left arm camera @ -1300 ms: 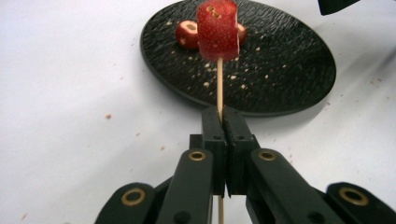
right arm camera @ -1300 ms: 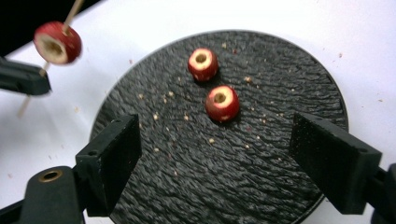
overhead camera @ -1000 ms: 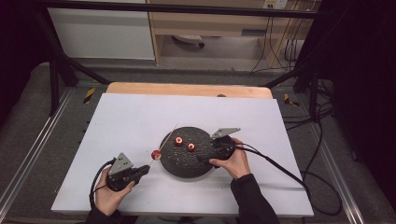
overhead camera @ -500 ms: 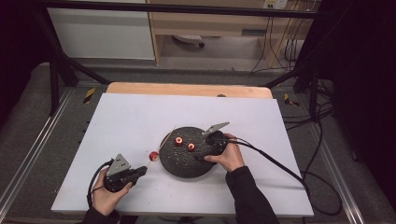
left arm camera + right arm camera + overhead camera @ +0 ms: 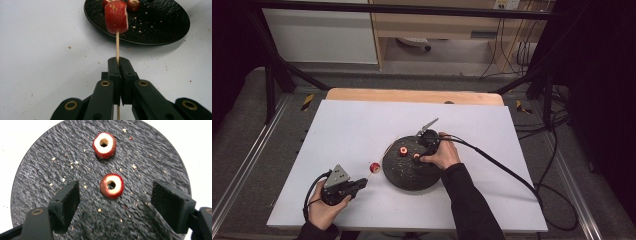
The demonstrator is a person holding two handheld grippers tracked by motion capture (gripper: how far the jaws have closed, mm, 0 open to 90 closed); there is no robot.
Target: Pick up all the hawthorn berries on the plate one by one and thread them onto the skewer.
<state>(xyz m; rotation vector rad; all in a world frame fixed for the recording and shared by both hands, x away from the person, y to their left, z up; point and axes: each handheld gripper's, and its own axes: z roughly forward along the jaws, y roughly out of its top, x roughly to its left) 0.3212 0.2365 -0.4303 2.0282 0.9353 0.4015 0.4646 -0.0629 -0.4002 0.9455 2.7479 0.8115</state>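
On black plate point(image 5: 45, 170), unlabelled fruit pieces point(image 5: 111, 185)

in the left gripper view the thin wooden skewer point(image 5: 117, 45) vanishes between the shut black jaws, its lower end cut off by the bottom edge, and the red cored fruit piece point(image 5: 116, 17) on its tip hides part of another piece behind it (the round black slate plate point(image 5: 160, 27) runs off the top edge). in the high view the person's right hand point(image 5: 443, 155) covers most of the right gripper point(image 5: 424, 146), so its jaws cannot be made out there.
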